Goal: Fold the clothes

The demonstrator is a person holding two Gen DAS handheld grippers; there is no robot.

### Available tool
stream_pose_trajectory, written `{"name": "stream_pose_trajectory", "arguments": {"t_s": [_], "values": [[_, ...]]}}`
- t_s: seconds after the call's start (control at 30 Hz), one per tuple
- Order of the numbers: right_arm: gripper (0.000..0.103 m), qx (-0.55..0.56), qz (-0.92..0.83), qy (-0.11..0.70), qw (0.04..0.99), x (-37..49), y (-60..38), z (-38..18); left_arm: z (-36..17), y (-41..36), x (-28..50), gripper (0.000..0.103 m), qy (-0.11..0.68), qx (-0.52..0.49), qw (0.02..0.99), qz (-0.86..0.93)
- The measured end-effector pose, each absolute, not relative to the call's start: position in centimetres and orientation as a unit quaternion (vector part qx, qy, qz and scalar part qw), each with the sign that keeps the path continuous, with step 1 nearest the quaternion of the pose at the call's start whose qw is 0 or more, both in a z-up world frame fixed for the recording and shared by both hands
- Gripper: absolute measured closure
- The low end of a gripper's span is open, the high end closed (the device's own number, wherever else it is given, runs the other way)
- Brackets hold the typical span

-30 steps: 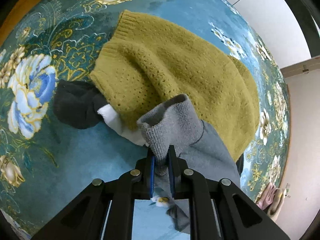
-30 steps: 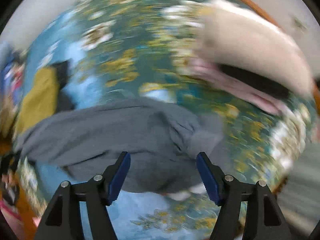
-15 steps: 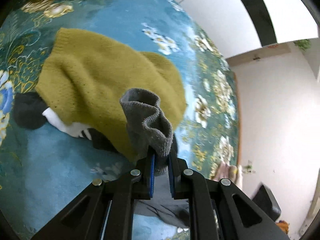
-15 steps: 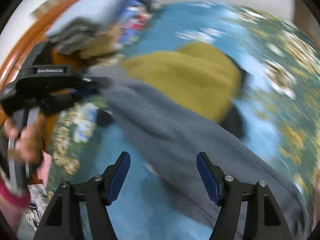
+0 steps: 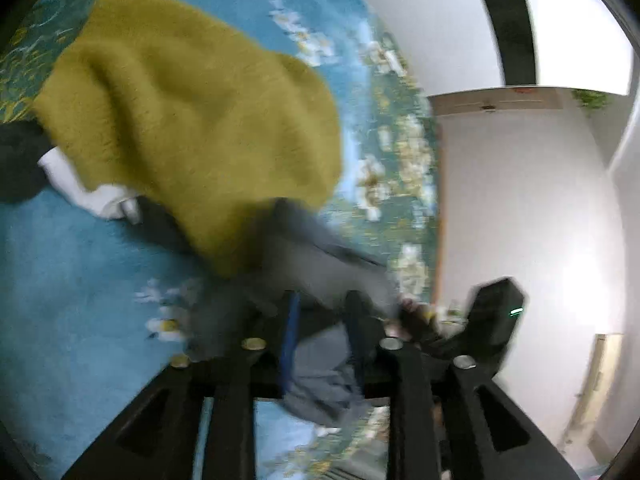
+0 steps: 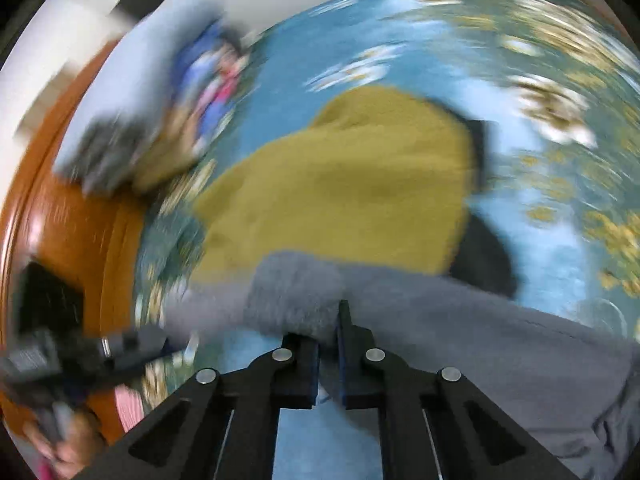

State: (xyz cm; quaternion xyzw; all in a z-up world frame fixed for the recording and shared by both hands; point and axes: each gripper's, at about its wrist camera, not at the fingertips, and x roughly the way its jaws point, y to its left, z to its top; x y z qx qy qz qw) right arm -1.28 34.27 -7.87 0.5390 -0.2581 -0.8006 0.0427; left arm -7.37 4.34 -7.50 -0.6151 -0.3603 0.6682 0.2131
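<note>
A grey sweatshirt (image 6: 460, 332) lies stretched across the blue floral bedspread, over the near edge of a mustard knit sweater (image 6: 352, 188). My right gripper (image 6: 329, 344) is shut on the grey ribbed cuff. In the left wrist view my left gripper (image 5: 324, 320) has its jaws a little apart, with blurred grey sweatshirt fabric (image 5: 316, 264) between and under them. The mustard sweater (image 5: 192, 108) lies ahead of it. Both views are motion-blurred.
Black (image 5: 18, 160) and white (image 5: 96, 196) garments stick out from under the mustard sweater. A stack of folded clothes (image 6: 160, 96) sits at the far left by the wooden bed edge (image 6: 72, 232). A white wall (image 5: 520, 200) lies to the right.
My right gripper swung over and closed on the grey cuff. My left gripper's jaws came apart and the cuff it held upright dropped low; both views turned fast.
</note>
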Motion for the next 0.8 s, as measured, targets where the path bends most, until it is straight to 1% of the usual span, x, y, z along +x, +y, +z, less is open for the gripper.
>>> {"name": "stream_pose_trajectory", "arguments": {"t_s": [0.13, 0.27, 0.33, 0.4, 0.43, 0.47, 0.5, 0.63, 0.67, 0.7, 0.77, 0.8], "values": [[0.096, 0.524, -0.794, -0.301, -0.061, 1.2, 42.9, -8.1, -11.9, 7.0, -6.5, 0.071, -0.291, -0.665, 0.181, 0.664], [0.096, 0.536, -0.774, -0.317, -0.115, 4.7, 47.4, -8.9, -15.8, 10.8, -5.9, 0.071, -0.216, -0.704, 0.163, 0.656], [0.096, 0.545, -0.766, -0.315, -0.127, 6.1, 48.3, -9.4, -15.8, 12.3, -6.2, 0.064, -0.201, -0.701, 0.167, 0.664], [0.096, 0.555, -0.761, -0.31, -0.133, 7.4, 48.8, -9.8, -15.4, 13.7, -6.6, 0.048, -0.186, -0.693, 0.17, 0.676], [0.096, 0.557, -0.758, -0.311, -0.134, 8.1, 49.1, -9.9, -14.8, 14.4, -7.0, 0.045, -0.176, -0.683, 0.174, 0.687], [0.096, 0.559, -0.756, -0.312, -0.135, 8.7, 49.3, -9.9, -14.3, 15.2, -7.4, 0.039, -0.165, -0.674, 0.178, 0.698], [0.096, 0.559, -0.755, -0.314, -0.134, 9.1, 49.3, -9.9, -14.0, 16.0, -7.9, 0.037, -0.15, -0.67, 0.182, 0.704], [0.096, 0.56, -0.752, -0.324, -0.129, 10.1, 49.4, -9.7, -14.9, 18.8, -9.3, 0.038, -0.086, -0.672, 0.171, 0.715], [0.096, 0.56, -0.752, -0.325, -0.127, 10.2, 49.3, -9.6, -15.5, 18.9, -9.7, 0.046, -0.087, -0.679, 0.164, 0.711], [0.096, 0.559, -0.753, -0.325, -0.124, 10.1, 49.2, -9.5, -15.9, 18.8, -9.7, 0.069, -0.089, -0.685, 0.154, 0.707], [0.096, 0.558, -0.755, -0.323, -0.12, 10.2, 49.1, -9.0, -16.5, 18.4, -9.9, 0.096, -0.095, -0.694, 0.135, 0.701], [0.096, 0.558, -0.756, -0.322, -0.117, 10.3, 49.1, -8.7, -16.4, 17.8, -9.6, 0.096, -0.107, -0.69, 0.128, 0.704]]}}
